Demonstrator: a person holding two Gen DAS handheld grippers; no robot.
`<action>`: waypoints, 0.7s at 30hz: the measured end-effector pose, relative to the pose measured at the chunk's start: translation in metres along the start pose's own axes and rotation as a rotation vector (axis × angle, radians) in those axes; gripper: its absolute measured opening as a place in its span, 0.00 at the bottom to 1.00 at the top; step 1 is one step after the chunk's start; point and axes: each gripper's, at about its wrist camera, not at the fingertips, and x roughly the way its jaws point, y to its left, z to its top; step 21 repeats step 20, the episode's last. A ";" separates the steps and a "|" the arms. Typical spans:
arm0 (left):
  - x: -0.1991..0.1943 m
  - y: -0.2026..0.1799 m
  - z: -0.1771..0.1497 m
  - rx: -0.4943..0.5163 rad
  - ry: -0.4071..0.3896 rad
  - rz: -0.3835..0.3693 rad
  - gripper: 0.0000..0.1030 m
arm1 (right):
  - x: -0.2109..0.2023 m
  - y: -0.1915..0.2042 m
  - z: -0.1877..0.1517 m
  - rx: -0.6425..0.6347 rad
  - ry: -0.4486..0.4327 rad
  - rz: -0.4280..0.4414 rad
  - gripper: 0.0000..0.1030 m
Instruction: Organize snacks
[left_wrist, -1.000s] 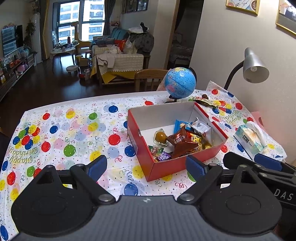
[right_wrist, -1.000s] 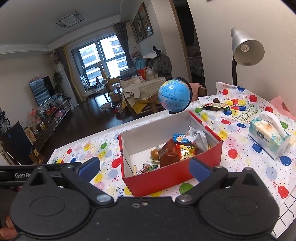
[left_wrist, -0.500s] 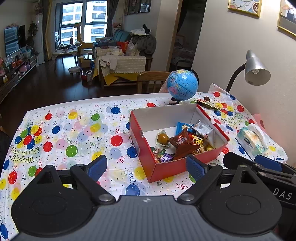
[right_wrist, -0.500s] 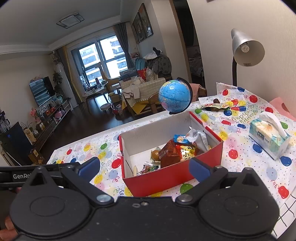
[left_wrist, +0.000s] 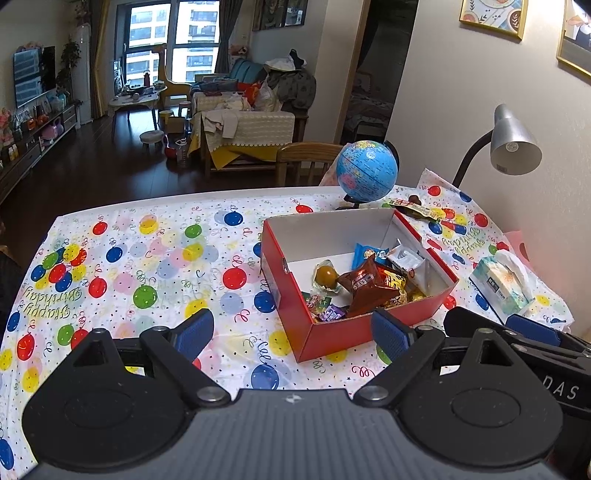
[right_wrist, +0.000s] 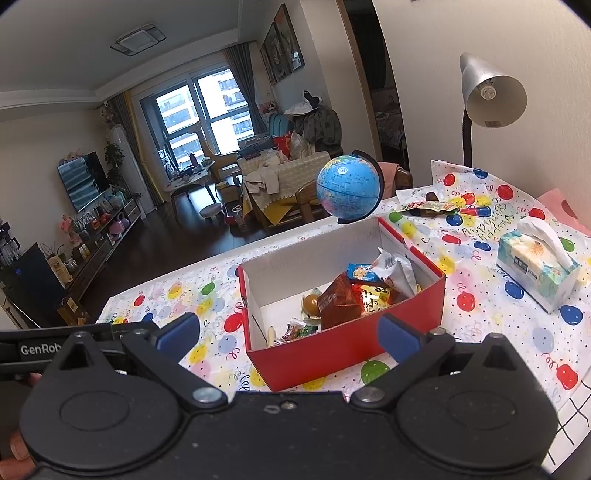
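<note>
Red box (left_wrist: 343, 334) (snacks (left_wrist: 369, 286) inside) sits beyond both gaping claws.

The red box (left_wrist: 373, 334) looks like matt cardboard, white inside. The snack packets (left_wrist: 371, 286) in it are shiny, crinkled foil and plastic. A smooth, slightly glossy balloon-print tablecloth (left_wrist: 166, 258) covers the table. The lamp shade (right_wrist: 493, 92) is brushed metal; the globe (right_wrist: 347, 192) is glossy.

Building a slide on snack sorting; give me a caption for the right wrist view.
Open right gripper hovers before a red box of snacks, with globe and tissue pack on the balloon tablecloth.
</note>
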 end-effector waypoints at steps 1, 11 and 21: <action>0.000 0.000 0.000 0.000 0.000 0.000 0.90 | 0.000 0.000 -0.001 0.001 0.000 0.000 1.00; -0.003 0.003 -0.002 -0.019 0.012 -0.003 0.90 | 0.000 0.000 -0.002 0.001 0.002 0.000 1.00; -0.001 0.008 -0.003 -0.030 0.026 0.009 0.90 | 0.002 0.007 -0.006 0.000 0.013 0.001 1.00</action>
